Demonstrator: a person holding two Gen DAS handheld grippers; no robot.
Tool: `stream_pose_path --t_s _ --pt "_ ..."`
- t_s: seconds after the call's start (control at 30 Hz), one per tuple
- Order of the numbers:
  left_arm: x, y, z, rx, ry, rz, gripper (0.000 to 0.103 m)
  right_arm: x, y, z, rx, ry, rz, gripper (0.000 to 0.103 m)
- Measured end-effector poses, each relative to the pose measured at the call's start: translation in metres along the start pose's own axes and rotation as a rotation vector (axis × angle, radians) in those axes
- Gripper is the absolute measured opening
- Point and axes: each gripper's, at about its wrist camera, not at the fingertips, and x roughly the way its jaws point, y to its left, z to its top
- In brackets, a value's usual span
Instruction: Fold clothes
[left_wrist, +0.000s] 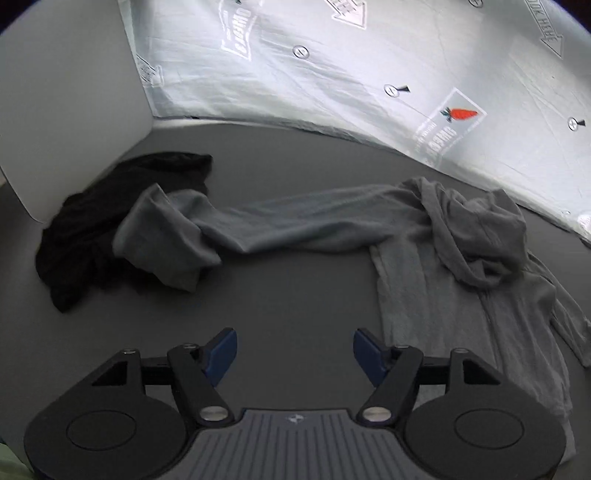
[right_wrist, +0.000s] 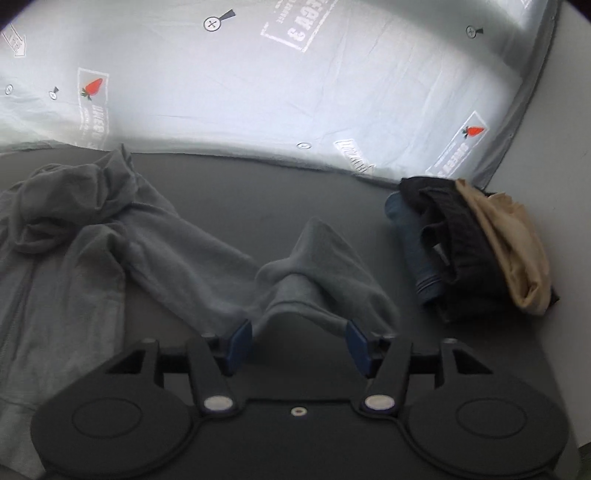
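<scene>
Hoodie (left_wrist: 424, 266) sprawled on table (left_wrist: 295, 302) — dark pile (right_wrist: 461, 251) (folded) beside — tongs (left_wrist: 294, 350) apart

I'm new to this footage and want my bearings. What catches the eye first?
A grey hoodie sprawls across the dark table, one sleeve stretched toward a black garment at the left. At the right edge sits a small pile of clothes, behind it a pale printed sheet.

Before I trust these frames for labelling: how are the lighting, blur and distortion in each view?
Left wrist view: strong fisheye bending, dark corners, bright glare on the printed sheet, and the black garment loses detail in shadow. Right wrist view: same curving, the sheet washed out and soft, the grey hoodie slightly blurred, the folded pile dim.
</scene>
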Motion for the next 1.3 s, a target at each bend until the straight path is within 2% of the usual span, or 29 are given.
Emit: stream_pose_path --t_s 0.07,0.13,0.2,0.3,0.33,0.37,0.4,0.43,0.47,0.5,0.57,0.7,0.8,0.9,0.93,0.97,1.03,1.07,1.13,1.17,1.23,1.3 --pt "0.029 -0.034 -0.034 0.058 0.111 -0.077 0.071 0.004 0.019 -0.025 0.047 0.073 0.159 0.059" --pt "0.046 -0.064 -0.058 0.181 0.158 -0.128 0.071 0.006 0.05 -0.052 0.035 0.121 0.272 0.058" --pt "0.059 -0.086 -0.071 0.25 0.176 -0.147 0.071 0.005 0.073 -0.068 0.016 0.16 0.329 0.058" --pt "0.072 -0.093 -0.081 0.273 0.184 -0.148 0.068 0.012 0.086 -0.081 0.009 0.208 0.368 0.058" --pt "0.074 -0.094 -0.084 0.28 0.176 -0.131 0.058 0.019 0.089 -0.086 0.018 0.23 0.352 0.058" --pt "0.075 -0.095 -0.087 0.285 0.151 -0.101 0.044 0.022 0.089 -0.09 0.024 0.227 0.352 0.055" --pt "0.071 -0.093 -0.088 0.267 0.133 -0.084 0.036 0.024 0.09 -0.093 0.029 0.223 0.352 0.052" --pt "0.068 -0.089 -0.087 0.236 0.121 -0.08 0.019 0.026 0.09 -0.097 0.035 0.22 0.353 0.043" --pt "0.065 -0.085 -0.086 0.196 0.112 -0.079 0.015 0.023 0.092 -0.098 0.016 0.209 0.356 0.011" --pt "0.061 -0.084 -0.086 0.164 0.1 -0.073 0.012 0.015 0.093 -0.096 0.013 0.191 0.354 0.005" --pt "0.046 -0.082 -0.086 0.146 0.068 -0.056 0.007 -0.002 0.094 -0.092 0.008 0.155 0.348 0.005" --pt "0.001 -0.079 -0.094 0.184 0.028 -0.069 0.007 -0.048 0.081 -0.087 0.008 0.118 0.397 0.003" --pt "-0.013 -0.073 -0.111 0.2 0.081 -0.074 0.007 -0.068 0.07 -0.102 -0.028 0.175 0.408 0.003" --pt "-0.009 -0.069 -0.133 0.207 0.165 -0.053 0.009 -0.063 0.056 -0.122 -0.003 0.294 0.45 0.004" --pt "-0.007 -0.068 -0.133 0.201 0.177 -0.037 0.011 -0.06 0.053 -0.126 0.01 0.334 0.473 0.004" --pt "-0.005 -0.066 -0.133 0.195 0.189 -0.021 0.015 -0.059 0.052 -0.128 0.009 0.339 0.459 0.004" --pt "-0.007 -0.063 -0.126 0.179 0.178 -0.009 0.018 -0.061 0.053 -0.123 -0.024 0.312 0.412 0.007" --pt "-0.009 -0.061 -0.12 0.17 0.159 -0.01 0.029 -0.061 0.056 -0.116 -0.04 0.277 0.373 0.01" --pt "-0.013 -0.06 -0.107 0.161 0.11 -0.012 0.04 -0.066 0.058 -0.099 -0.054 0.191 0.331 0.029" --pt "-0.012 -0.062 -0.099 0.162 0.092 -0.018 0.044 -0.068 0.059 -0.091 -0.059 0.147 0.315 0.044" --pt "-0.008 -0.069 -0.085 0.151 0.065 -0.047 0.047 -0.067 0.067 -0.076 -0.067 0.083 0.318 0.048" --pt "0.0 -0.077 -0.069 0.123 0.042 -0.092 0.051 -0.055 0.077 -0.056 -0.067 0.049 0.36 0.05"
